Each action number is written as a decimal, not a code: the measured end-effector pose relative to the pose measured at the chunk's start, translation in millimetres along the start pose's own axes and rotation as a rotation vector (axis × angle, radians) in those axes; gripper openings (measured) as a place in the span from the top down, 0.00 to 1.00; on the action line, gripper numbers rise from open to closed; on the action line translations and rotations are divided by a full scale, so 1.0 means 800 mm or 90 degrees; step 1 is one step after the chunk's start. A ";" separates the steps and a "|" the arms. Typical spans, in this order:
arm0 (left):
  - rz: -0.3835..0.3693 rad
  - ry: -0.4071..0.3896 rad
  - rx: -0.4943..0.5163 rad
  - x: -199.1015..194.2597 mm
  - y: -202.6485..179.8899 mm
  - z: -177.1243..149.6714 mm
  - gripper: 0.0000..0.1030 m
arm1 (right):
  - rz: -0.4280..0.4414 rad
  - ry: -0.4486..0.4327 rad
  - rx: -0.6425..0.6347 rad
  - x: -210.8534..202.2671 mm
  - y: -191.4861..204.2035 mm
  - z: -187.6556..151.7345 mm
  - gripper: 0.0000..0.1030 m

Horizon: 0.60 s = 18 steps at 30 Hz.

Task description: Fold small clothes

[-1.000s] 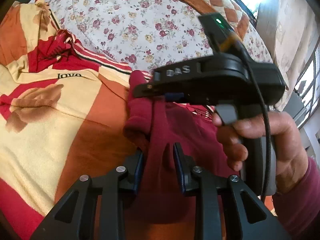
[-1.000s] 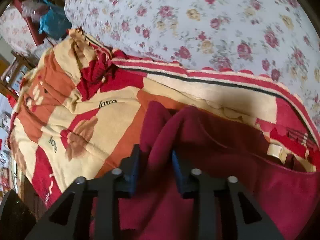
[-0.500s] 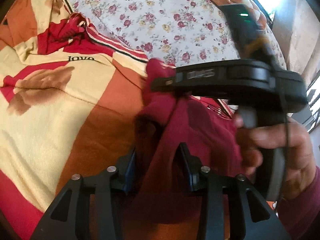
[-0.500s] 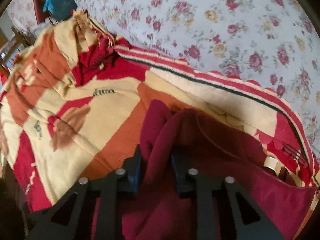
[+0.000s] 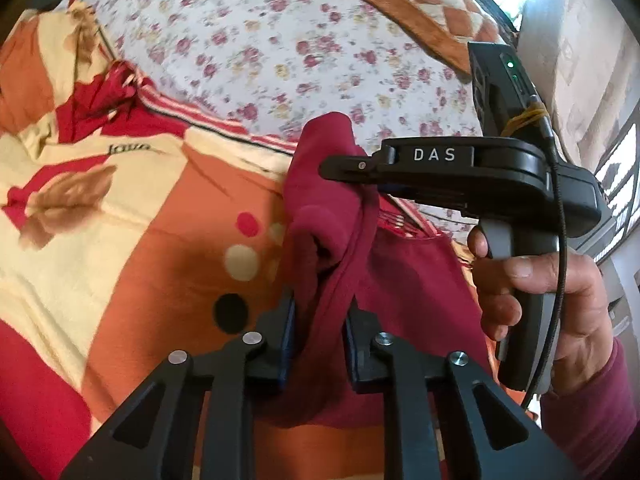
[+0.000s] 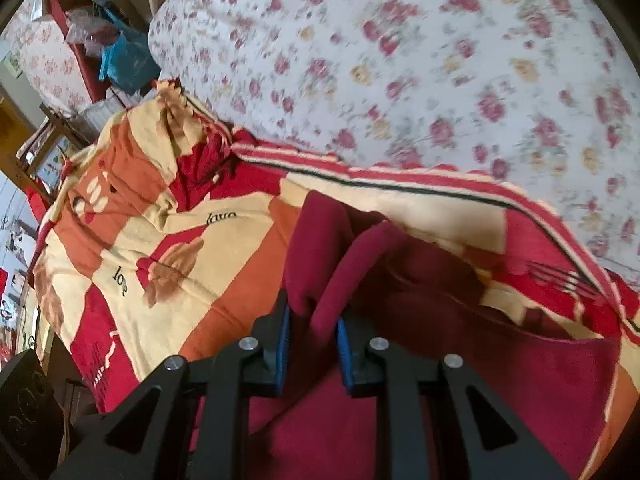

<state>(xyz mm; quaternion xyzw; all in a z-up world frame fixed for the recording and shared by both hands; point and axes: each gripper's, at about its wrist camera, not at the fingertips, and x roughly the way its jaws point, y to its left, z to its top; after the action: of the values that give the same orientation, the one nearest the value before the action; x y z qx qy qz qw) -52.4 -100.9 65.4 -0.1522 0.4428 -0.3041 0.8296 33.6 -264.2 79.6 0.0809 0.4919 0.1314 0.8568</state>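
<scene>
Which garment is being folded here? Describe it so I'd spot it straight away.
On the bed, a patchwork blanket of orange, cream and red lies in front of the floral sheet. On that blanket lies a dark red garment, one edge pinched by both grippers. It is the only plain, single-colour cloth there.

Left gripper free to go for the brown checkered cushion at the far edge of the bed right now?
Probably not. The left gripper is shut on the maroon garment, and the right gripper grips the same cloth ahead of it, between it and the brown checkered cushion.
</scene>
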 end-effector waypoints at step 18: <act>-0.035 0.064 0.145 0.043 -0.180 -0.021 1.00 | -0.058 -0.072 0.043 -0.145 -0.111 -0.052 0.85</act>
<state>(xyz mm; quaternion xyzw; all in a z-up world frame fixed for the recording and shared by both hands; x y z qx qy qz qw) -105.3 -233.5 109.1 -0.0537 0.4425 -0.3822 0.8095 -44.9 -383.8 129.9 0.0946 0.4498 0.0709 0.8853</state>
